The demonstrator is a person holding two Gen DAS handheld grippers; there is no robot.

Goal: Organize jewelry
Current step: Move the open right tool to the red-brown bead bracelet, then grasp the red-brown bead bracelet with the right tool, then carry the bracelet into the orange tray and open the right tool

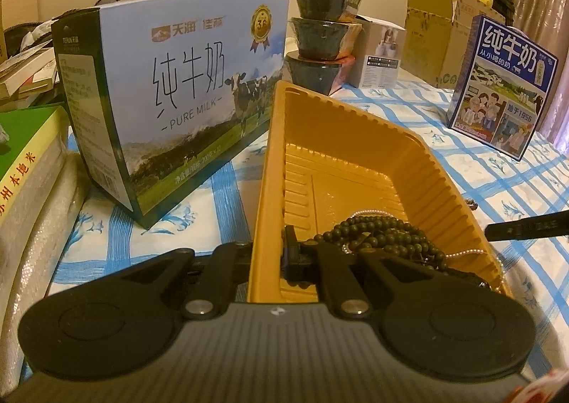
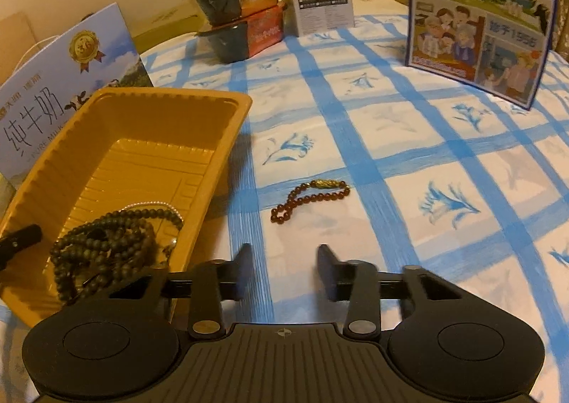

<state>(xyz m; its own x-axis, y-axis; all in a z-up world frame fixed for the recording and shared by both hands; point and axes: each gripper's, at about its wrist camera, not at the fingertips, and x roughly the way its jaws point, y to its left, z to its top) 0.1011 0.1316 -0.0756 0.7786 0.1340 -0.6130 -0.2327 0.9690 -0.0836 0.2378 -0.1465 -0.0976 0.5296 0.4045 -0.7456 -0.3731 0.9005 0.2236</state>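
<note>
Right wrist view: right tongs [image 2: 284, 260] apart, nothing between the pads, poised just short of the dark red bead bracelet [image 2: 308, 199] with its gold charm, lying loose on the blue-checked cloth [image 2: 409, 161] of the table, near but clear of the yellow tray [image 2: 227, 154]. Left wrist view: left tongs [image 1: 274, 253] clamped shut on the near wall of the yellow tray, tray tilted up at that edge by the look of it. Inside the tray: dark green bead strand [image 2: 106, 243] heaped at the near end, with a fine pearl-like chain [image 1: 462, 253] partly trailing toward the rim. Risks as judged: bracelet low and flat on soft cloth, so pads likely to pinch fabric along with the beads, or close on a single bead and roll it out; loose loop liable to dangle and snag the tray rim on transfer. Thin plastic wall under the left grip prone to flex or slip; further tilt likely to slide the heaped beads and spill the chain over the edge. Tray crowded at the near end; drop there likely to tangle strands. Milk carton [image 1: 170, 104] just beside the tray, limiting room for a sideways correction.
</note>
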